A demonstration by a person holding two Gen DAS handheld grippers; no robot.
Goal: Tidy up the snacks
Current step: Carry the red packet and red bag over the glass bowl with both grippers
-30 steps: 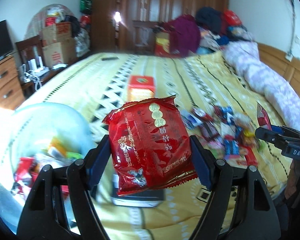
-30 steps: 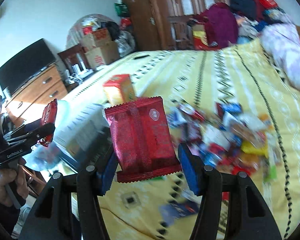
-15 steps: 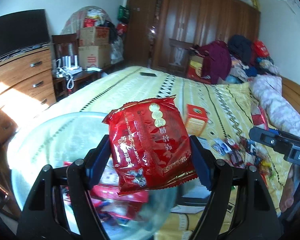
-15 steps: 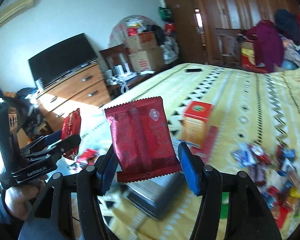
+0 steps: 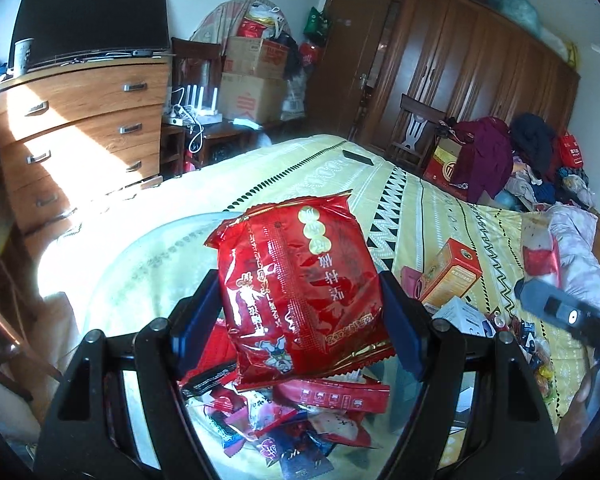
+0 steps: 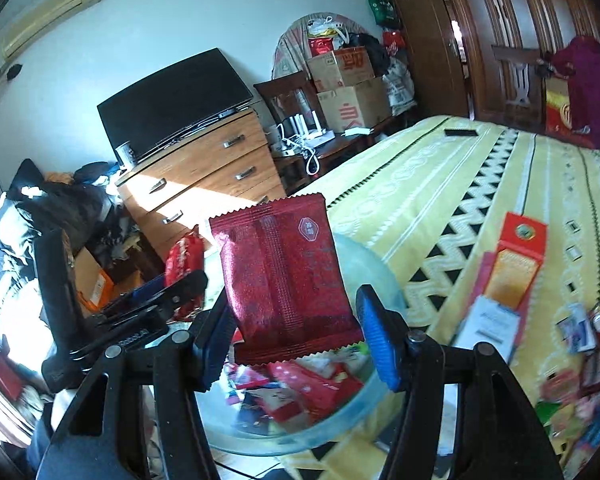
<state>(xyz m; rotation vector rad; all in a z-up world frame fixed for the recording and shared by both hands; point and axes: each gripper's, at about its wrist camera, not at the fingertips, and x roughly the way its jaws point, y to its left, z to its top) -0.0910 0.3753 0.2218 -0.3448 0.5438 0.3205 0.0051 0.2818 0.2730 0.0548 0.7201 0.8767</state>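
As both hands hover over the clear bowl [image 5: 112,280] at the bed's edge, the left gripper [image 5: 300,316] fingers clamp a glossy red snack bag [image 5: 296,292] directly above it, the right gripper [image 6: 296,332] pinching a dark red packet [image 6: 284,284] upright alongside.

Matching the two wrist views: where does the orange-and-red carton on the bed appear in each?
Left wrist: the orange-and-red carton lies right of centre, just past the held glossy red packet.
Right wrist: the carton stands at the right edge area, blurred.
Shared landmark: the clear snack bowl.
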